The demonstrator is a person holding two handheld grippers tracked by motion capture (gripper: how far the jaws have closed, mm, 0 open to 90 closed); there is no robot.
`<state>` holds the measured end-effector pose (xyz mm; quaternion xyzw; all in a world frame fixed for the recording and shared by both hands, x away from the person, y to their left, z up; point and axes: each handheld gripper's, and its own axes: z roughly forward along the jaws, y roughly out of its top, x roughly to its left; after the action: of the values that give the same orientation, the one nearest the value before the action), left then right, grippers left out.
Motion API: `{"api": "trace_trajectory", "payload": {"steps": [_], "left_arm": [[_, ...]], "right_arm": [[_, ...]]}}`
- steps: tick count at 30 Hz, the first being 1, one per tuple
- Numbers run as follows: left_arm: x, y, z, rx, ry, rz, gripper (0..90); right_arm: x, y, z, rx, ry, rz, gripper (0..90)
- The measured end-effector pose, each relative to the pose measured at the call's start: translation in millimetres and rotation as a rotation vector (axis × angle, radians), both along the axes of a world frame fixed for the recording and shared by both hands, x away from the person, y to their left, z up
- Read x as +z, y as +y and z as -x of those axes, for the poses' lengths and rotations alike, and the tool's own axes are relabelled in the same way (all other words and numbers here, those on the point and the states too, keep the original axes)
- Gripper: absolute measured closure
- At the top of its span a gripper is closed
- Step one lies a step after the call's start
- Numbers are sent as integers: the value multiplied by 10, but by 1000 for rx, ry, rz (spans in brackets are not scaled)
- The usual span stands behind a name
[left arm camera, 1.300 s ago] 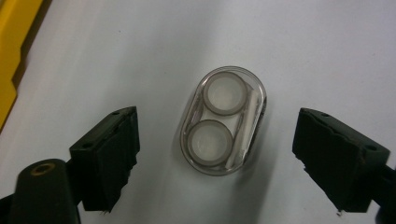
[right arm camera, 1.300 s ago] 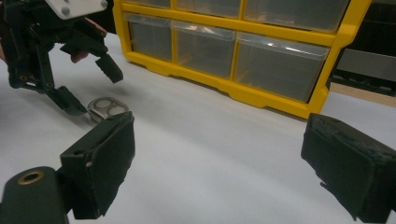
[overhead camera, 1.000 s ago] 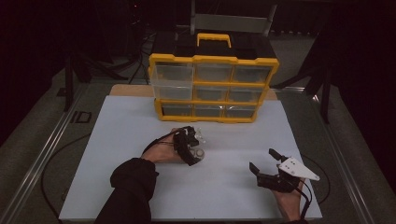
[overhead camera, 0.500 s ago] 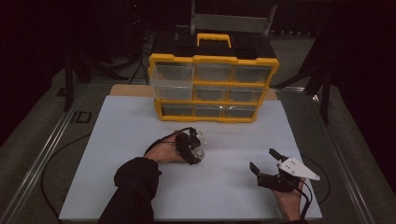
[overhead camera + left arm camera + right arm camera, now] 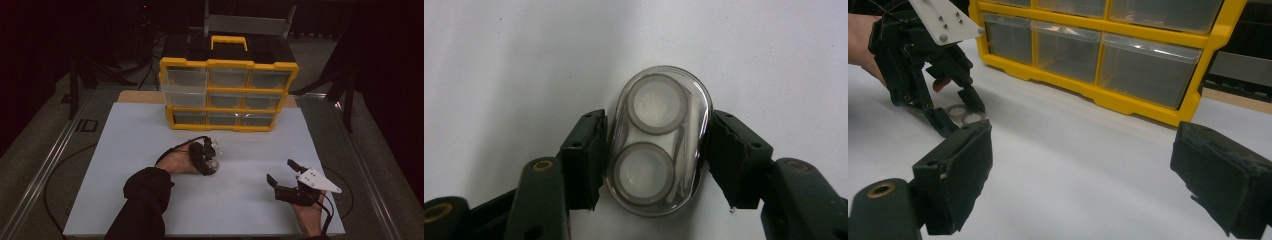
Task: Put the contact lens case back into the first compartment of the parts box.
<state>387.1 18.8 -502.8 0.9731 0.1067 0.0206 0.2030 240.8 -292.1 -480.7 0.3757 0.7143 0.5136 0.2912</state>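
A clear oval case with two round cups inside lies flat on the white mat. My left gripper points down over it, a black pad touching each long side. Its jaws have just been closing with the case between them. From above, the left gripper is at the middle of the mat with the case under its tips. My right gripper rests low at the front right, open and with nothing in it. In the right gripper view its jaws stand wide apart, facing the left gripper and the case.
A yellow drawer organiser with clear drawers and a yellow handle stands at the back of the white mat; its bottom row faces the right gripper. Cables trail from both hands. Dark floor and metal rails surround the table.
The left gripper's jaws have drawn in around the case. Neither hand has shifted, and the right gripper is unchanged.
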Motion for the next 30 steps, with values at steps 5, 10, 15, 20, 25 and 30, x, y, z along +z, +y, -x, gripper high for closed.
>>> {"api": "trace_trajectory", "payload": {"steps": [5,10,15,20,25,30], "left_arm": [[5,-5,17,-5,2,2,492],[5,-1,11,-2,6,6,495],[8,0,5,-1,9,6,496],[17,-7,19,-2,-1,-3,496],[16,-17,44,14,-6,2,497],[31,-6,51,4,-26,-12,497]], "right_arm": [[-2,0,-2,2,0,-1,98],[-4,2,-6,2,0,0,98],[-1,-4,-3,2,0,0,98],[-2,-5,-2,1,-1,0,98],[-1,-8,0,0,-2,0,98],[2,-10,2,-1,-4,-1,98]]}}
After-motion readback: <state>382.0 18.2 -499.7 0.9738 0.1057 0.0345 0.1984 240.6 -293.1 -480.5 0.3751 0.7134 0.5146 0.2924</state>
